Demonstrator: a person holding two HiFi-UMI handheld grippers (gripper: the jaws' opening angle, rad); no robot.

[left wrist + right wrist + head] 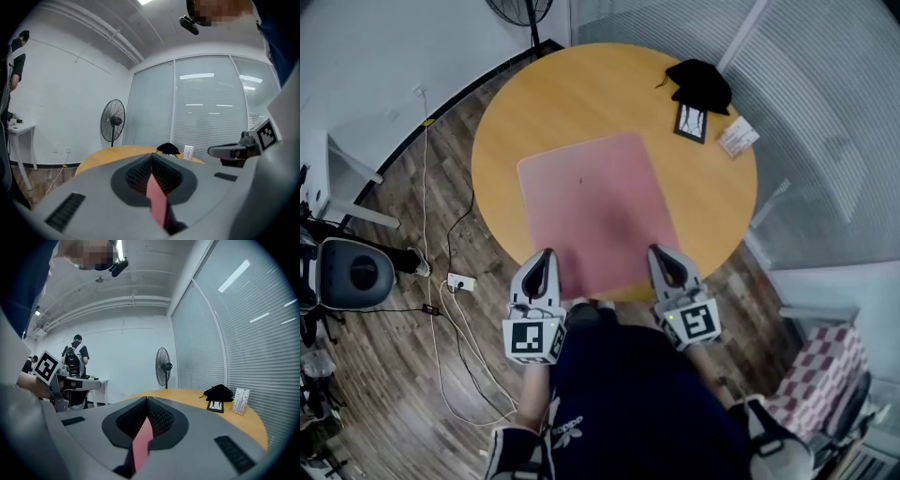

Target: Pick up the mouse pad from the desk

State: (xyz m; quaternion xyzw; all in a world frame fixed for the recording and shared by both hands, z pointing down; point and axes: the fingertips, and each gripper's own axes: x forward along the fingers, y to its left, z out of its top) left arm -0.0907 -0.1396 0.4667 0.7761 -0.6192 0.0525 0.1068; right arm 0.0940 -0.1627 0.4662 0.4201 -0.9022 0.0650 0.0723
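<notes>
A pink mouse pad (598, 211) lies on the round wooden desk (572, 94), its near edge at the desk's front rim. My left gripper (545, 257) is shut on the pad's near left corner, and my right gripper (660, 253) is shut on its near right corner. In the left gripper view a strip of the pink mouse pad (157, 199) is pinched between the closed jaws. The right gripper view shows the same pink mouse pad (141, 441) clamped edge-on in its jaws.
At the desk's far right lie a black cloth (701, 82), a small framed card (691, 122) and a white card holder (738, 137). A standing fan (112, 121) is beyond the desk. Cables (450, 281) trail over the wood floor at left. A checked chair (825, 370) stands at right.
</notes>
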